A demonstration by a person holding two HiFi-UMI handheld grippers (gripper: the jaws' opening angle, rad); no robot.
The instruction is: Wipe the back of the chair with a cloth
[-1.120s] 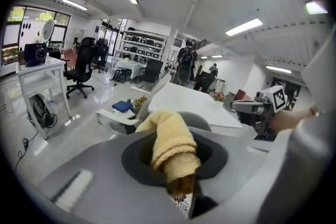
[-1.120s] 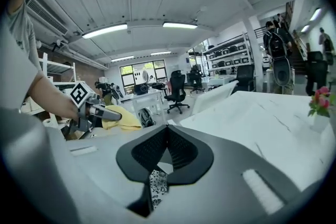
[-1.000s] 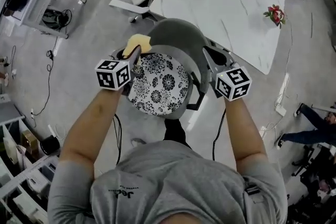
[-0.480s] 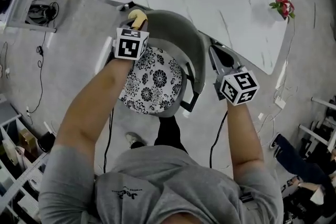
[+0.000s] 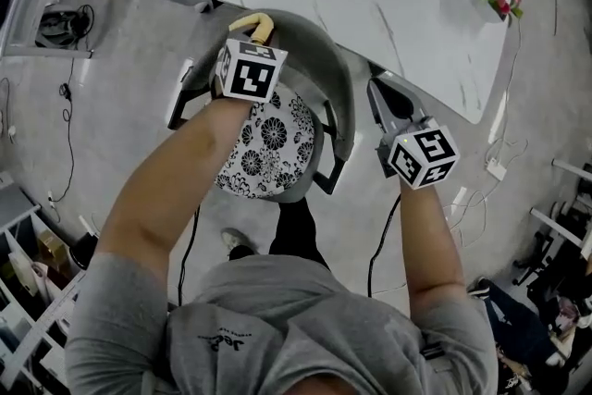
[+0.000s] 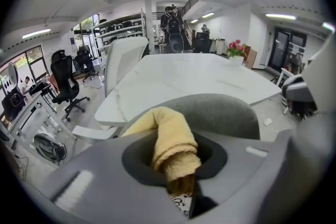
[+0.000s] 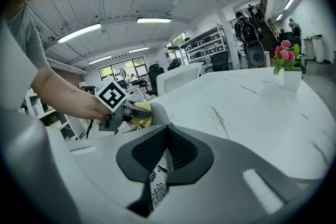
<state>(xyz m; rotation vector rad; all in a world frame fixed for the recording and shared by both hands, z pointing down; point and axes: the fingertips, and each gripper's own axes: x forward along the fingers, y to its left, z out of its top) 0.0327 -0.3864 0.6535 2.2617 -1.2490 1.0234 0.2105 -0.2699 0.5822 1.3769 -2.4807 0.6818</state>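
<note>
The left tool [image 6: 180, 178] is clamped on the yellow cloth [image 6: 170, 139], which lies against the top edge of the grey chair back [image 6: 226, 110]. Wiping seems under way, and the next move would be a sweep along the rim. The right tool [image 7: 164, 155], jaws together and empty, hovers beside the chair.

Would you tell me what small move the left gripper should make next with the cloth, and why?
Probably slide the left gripper along the top edge of the chair back, toward the right gripper. Its jaws are shut on the yellow cloth, which sits at the upper left of the back, and most of that rim extends to its right. The right gripper is shut and empty.
</note>
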